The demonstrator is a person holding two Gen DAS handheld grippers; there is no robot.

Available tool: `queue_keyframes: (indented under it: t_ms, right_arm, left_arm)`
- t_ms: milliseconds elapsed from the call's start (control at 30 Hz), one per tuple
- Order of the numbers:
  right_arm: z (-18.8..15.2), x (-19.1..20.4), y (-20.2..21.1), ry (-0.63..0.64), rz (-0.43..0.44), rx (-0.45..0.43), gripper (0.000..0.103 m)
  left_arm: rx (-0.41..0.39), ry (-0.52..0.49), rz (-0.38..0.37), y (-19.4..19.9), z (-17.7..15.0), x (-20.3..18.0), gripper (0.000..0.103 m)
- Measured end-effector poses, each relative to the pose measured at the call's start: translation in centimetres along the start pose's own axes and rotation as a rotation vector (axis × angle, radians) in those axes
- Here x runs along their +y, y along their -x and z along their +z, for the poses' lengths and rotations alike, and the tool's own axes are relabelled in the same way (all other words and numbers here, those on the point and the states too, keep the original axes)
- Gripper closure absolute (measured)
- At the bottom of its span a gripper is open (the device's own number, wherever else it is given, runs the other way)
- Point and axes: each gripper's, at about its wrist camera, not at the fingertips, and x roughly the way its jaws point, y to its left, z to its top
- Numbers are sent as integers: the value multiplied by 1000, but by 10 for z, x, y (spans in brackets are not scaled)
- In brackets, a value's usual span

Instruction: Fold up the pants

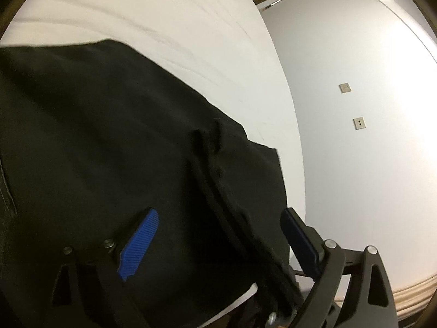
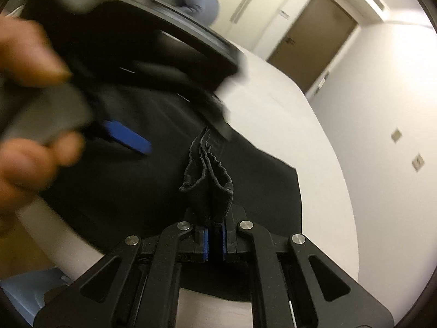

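Observation:
Black pants [image 1: 109,142] lie spread on a white table [image 1: 191,27]. My left gripper [image 1: 218,235] is open, its blue pads wide apart over the pants' edge, with a raised fold of fabric running between them. In the right wrist view my right gripper [image 2: 215,242] is shut on a bunched edge of the pants [image 2: 210,191], which stands up in pleats from between the blue pads. The left gripper [image 2: 128,136] shows there too, blurred, held in a person's hand [image 2: 30,147] above the pants [image 2: 153,191].
The white table's [image 2: 300,136] curved edge runs close on the right. Beyond it are a pale wall with two sockets [image 1: 357,123] and a brown door [image 2: 314,41]. A blue object [image 2: 24,292] sits below the table edge at lower left.

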Motion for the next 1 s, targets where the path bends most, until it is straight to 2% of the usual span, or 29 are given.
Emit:
queue_keyframes:
  t_ms: [67,100,133,167,200,233,333,400,633,867,900,933,1000]
  right_arm:
    - [6,17,7,47,14,-25,98]
    - [8,25,10,67,21,-33,98]
    - [8,34,13,82,37,-36,98]
    - [2,41,19,93,52,-34,98]
    - [3,48,19,108,60,-35,98]
    - [4,55,20,123,65,-36,98]
    - [4,63,25,137,87,-42,98]
    - [-8,60,34,145,102,-50,98]
    - [9,81,25,176,185,-69,98]
    - [0,79,10,186,241,-27,98]
    - [-1,80,9,186,248,-23,98]
    - [-3,81,6,176,263,-15,96]
    - [12,63,-11,148,309,20,94]
  left_arm:
    - [7,-12,18,3,6,1,17]
    - [14,-22,26,5,9,2,33]
    - [26,-36,35,6,12,2,61]
    - [40,-57,65,9,15,3,71]
    - [46,-85,94,13,18,4,87]
    - [50,-104,108,17,22,5,92]
    - [55,-159,142,32,28,10,92]
    - [44,-197,191,41,35,10,93]
    - [29,-233,288,59,37,35,94]
    - [21,-195,296,65,27,60,93]
    - [20,-189,300,66,26,64,91]
    - [18,-180,318,66,25,68,84]
    - [10,-164,322,57,26,71,78]
